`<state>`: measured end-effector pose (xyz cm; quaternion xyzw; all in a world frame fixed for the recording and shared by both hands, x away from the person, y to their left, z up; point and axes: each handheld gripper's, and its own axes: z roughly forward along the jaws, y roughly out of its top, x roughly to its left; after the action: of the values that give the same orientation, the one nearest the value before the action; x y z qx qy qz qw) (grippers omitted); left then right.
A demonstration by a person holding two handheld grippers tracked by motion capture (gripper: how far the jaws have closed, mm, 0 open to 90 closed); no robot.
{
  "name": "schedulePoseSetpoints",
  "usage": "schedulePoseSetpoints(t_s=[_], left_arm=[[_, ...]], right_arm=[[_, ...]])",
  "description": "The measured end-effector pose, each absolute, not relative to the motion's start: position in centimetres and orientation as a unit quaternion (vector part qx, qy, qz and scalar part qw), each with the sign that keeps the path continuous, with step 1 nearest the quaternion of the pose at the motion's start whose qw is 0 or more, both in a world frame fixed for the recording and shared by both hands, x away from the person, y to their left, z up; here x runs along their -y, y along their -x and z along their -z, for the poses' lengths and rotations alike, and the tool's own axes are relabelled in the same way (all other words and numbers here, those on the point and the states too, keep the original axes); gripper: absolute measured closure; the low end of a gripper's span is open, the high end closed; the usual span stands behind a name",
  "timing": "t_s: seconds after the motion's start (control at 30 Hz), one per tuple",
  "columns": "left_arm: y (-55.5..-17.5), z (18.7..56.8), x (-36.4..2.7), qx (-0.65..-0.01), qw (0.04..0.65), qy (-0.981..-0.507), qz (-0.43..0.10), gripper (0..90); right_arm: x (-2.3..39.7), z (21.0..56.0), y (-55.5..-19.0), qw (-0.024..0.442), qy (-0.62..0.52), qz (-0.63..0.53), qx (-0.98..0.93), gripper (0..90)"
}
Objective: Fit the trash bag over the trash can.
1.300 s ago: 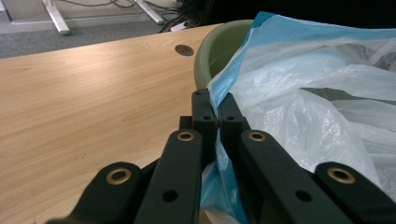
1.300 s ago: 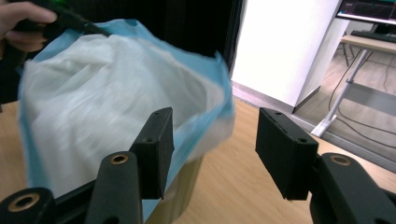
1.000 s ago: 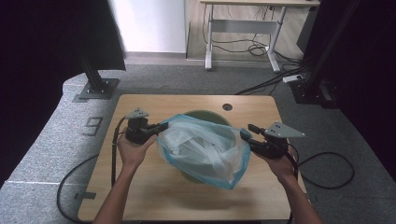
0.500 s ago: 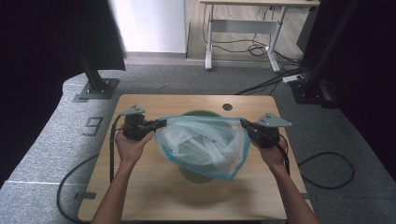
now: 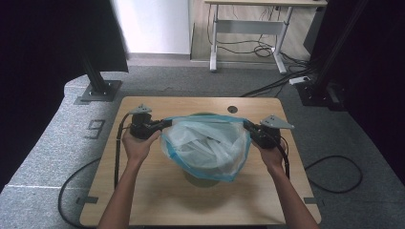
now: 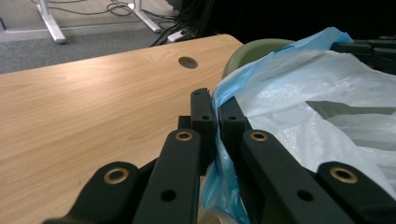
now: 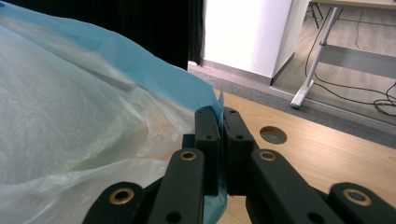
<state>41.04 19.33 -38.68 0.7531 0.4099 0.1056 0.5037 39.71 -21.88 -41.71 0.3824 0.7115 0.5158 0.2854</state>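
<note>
While the bag (image 5: 206,143) hung stretched over the bowl (image 5: 203,177), the left gripper (image 5: 162,125) and right gripper (image 5: 248,127) each pinched its blue rim, the right's jaws having just closed.

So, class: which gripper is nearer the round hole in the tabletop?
Right. The right gripper sits just below and right of the hole; the left gripper grips the bag on its far side.

The high view looks forward and down on the whole counter (image 5: 157,200) from its near side. Each gripper view rides close behind its own jaws, facing inward; all three share the blue bag (image 5: 205,143) (image 6: 299,93) (image 7: 70,93).
</note>
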Motion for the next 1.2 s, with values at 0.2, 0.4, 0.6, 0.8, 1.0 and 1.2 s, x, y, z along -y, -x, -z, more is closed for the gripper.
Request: schedulePoseSetpoints(t_s=[0.2, 0.4, 0.6, 0.8, 1.0, 1.2], left_arm=[[-41.8, 39.8, -19.0, -0.417, 0.499, -0.754, -0.093, 87.4], [-42.4, 40.9, -18.9, -0.423, 0.499, -0.752, -0.078, 88.0], [-42.9, 41.4, -18.5, -0.427, 0.498, -0.752, -0.065, 88.1], [-43.1, 41.8, -18.2, -0.431, 0.493, -0.754, -0.05, 88.4], [-43.9, 42.3, -18.3, -0.445, 0.495, -0.746, -0.027, 88.4], [-44.3, 43.0, -18.0, -0.452, 0.471, -0.757, -0.024, 88.6]], right_arm=[[21.6, 42.9, -40.5, 0.266, -0.39, -0.511, -0.718, 85.3], [20.9, 44.1, -40.8, 0.255, -0.388, -0.507, -0.726, 84.6], [20.3, 45.3, -41.1, 0.227, -0.392, -0.506, -0.734, 85.7], [19.5, 46.2, -41.0, 0.215, -0.383, -0.505, -0.743, 87.9], [19.7, 46.7, -41.2, 0.198, -0.39, -0.512, -0.739, 88.6], [19.1, 47.0, -41.2, 0.195, -0.389, -0.49, -0.755, 88.6]])
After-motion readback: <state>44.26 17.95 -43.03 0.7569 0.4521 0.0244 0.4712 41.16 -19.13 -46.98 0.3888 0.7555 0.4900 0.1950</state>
